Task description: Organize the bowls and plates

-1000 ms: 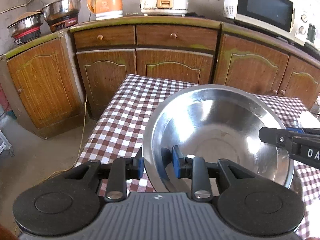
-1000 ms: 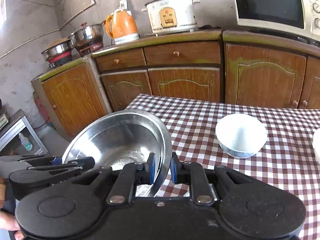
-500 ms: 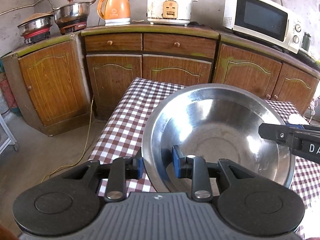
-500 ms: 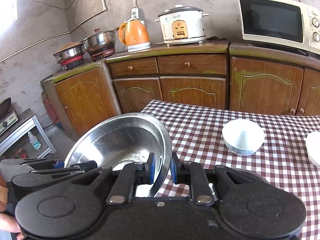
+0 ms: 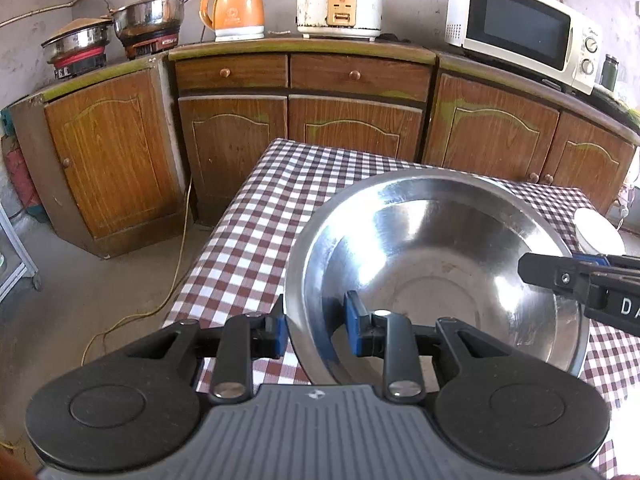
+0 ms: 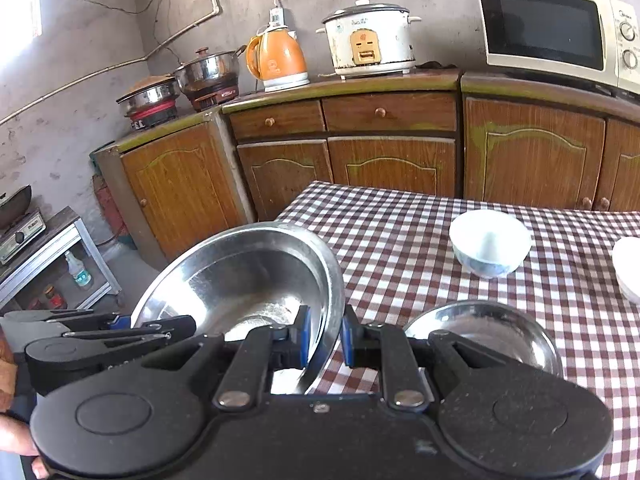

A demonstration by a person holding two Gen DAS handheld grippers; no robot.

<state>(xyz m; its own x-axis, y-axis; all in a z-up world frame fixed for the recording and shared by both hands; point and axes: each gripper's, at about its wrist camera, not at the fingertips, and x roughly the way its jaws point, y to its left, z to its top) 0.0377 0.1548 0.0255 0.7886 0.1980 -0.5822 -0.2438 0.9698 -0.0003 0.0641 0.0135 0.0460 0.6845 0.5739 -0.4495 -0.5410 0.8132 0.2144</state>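
I have the checked counter (image 5: 256, 216) ahead of me, and the large steel basin (image 5: 432, 264) is held tilted above its near left corner, carried between both claws. My left claw (image 5: 316, 328) is clenched on the basin's near-left rim, one blue pad outside the wall and one inside. My right claw (image 6: 325, 334) is clenched on the opposite rim the same way.

From the left wrist I see straight into the basin, and the right claw comes in only as a black tip over the far right rim. One white bowl (image 5: 598, 230) peeks out behind the basin near the counter's right edge.

The right wrist gives me more of the counter: a smaller steel bowl (image 6: 486, 330) sitting near the counter's near edge just beside my right claw's outer finger, the blue-patterned white bowl (image 6: 490, 242) farther back toward the middle, and the rim of another white dish (image 6: 629, 264) at the right edge of the view.
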